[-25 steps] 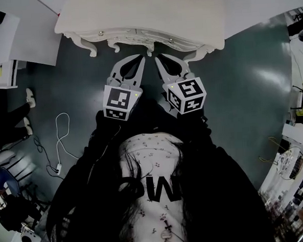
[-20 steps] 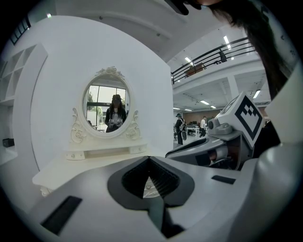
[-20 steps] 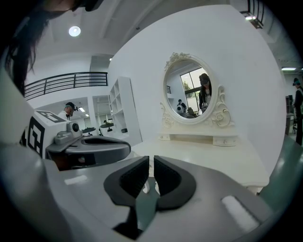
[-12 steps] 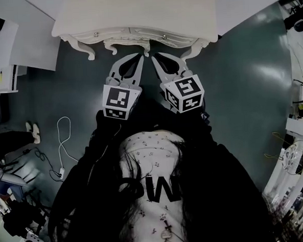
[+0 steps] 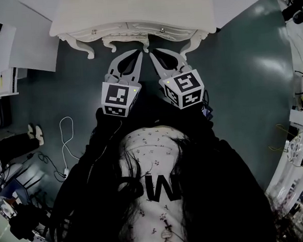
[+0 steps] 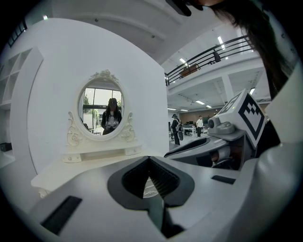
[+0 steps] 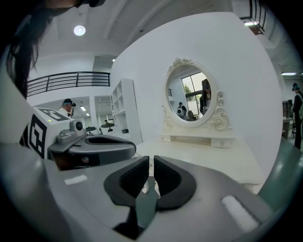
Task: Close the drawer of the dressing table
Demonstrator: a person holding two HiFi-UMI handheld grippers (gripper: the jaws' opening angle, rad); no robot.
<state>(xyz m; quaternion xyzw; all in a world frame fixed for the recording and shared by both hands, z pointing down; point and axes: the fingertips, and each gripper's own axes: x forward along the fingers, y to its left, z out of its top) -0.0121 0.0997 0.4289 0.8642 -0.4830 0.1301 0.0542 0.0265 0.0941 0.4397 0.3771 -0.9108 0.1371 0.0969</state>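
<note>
From where I stand, the left hand-held gripper (image 5: 138, 52) and the right hand-held gripper (image 5: 152, 54), both clenched on nothing, point at the drawer (image 5: 128, 28) under the worktop (image 5: 134, 9) front edge; it looks nearly flush, so a last straight nudge should finish.

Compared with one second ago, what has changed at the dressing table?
Almost nothing. The left gripper and right gripper, with the dressing table, sit slightly higher in the head view, likely because the camera moved. Nothing was taken or released. Both grippers stay shut, empty, near the drawer front.
</note>
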